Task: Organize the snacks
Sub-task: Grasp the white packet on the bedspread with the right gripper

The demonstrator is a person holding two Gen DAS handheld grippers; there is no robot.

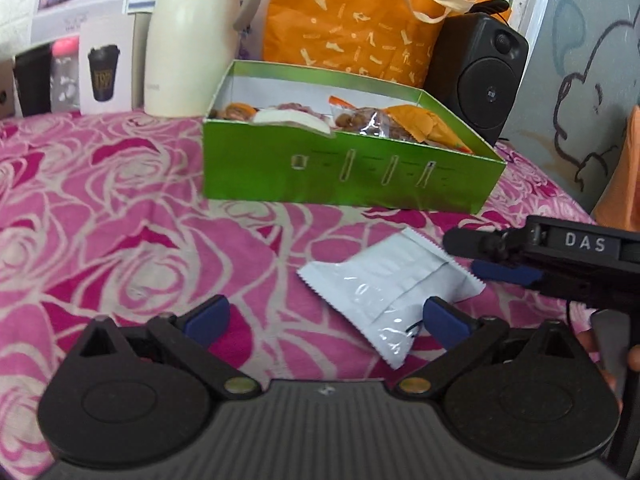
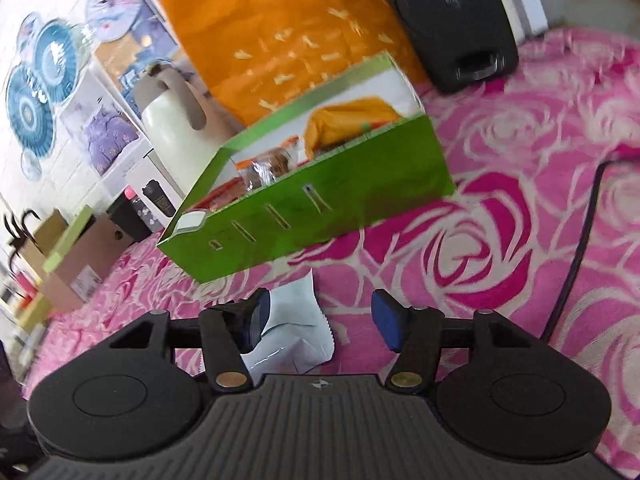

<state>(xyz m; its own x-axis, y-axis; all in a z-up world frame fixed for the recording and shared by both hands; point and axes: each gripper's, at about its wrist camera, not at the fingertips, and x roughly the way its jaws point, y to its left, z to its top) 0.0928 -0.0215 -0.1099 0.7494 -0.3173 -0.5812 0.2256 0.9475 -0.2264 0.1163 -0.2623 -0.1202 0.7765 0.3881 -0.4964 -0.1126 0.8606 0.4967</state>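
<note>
Mostly pink rose cloth point(image 1: 120, 208); orange bag point(image 1: 352, 20), speaker point(image 1: 480, 72) behind.

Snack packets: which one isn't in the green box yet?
The white packet, lying flat on the rose cloth before the green box; the other packets sit inside.

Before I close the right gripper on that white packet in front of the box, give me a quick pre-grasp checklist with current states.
1. right gripper jaws open: ok.
2. white packet between its pads: cannot tell; it lies nearer one pad.
3. Packet flat on the pink cloth, untouched: ok.
4. left gripper open, holding nothing: ok.
5. Left finger clear of the packet: not ok, one overlaps its edge.
6. green box has room: ok.
</note>
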